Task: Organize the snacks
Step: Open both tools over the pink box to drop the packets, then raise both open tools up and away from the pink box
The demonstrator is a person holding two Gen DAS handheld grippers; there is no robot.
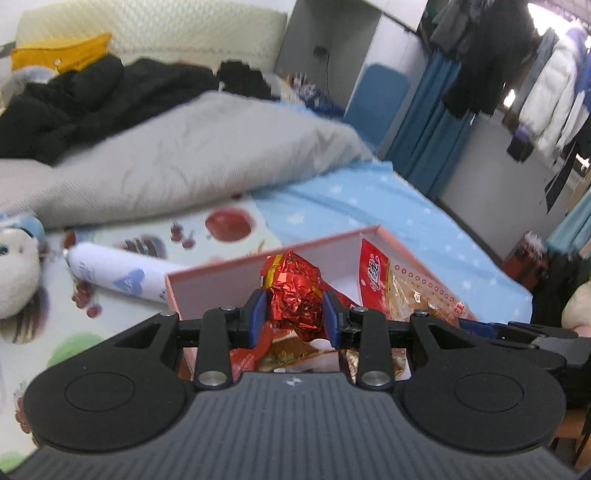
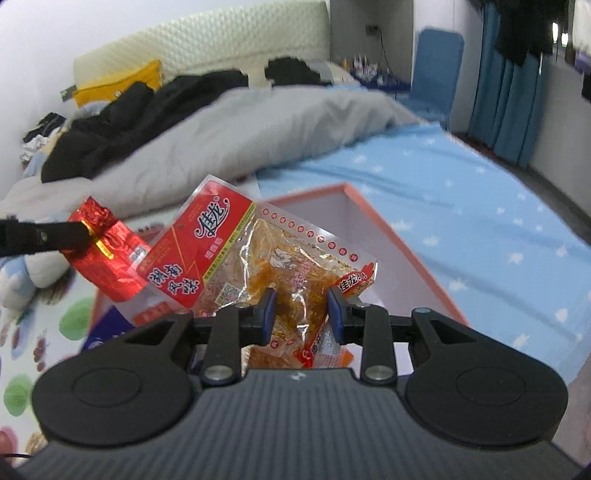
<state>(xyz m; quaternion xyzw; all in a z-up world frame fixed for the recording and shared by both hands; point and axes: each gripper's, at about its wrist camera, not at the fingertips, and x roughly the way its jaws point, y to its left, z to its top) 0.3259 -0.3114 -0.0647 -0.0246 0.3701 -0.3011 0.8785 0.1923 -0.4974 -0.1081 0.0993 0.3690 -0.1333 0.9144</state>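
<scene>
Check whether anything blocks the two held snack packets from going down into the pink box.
Nothing visible does. The red foil packet in the left gripper and the clear spicy snack bag in the right gripper both hang over the open-topped pink box.

Both views give you even, cool daylight, moderately bright. Brightest patch sits at 1 o'clock in the left wrist view, a blown-out window [image 1: 554, 11] behind hanging clothes. Shadows soft throughout. Glare sparkles on the red foil packet [image 1: 295, 291] and on the clear snack bag [image 2: 288, 273]. Grey duvet [image 1: 177, 158] and headboard are smeared by motion blur. Fisheye bends the bed edges hard toward 3 and 9 o'clock.
</scene>
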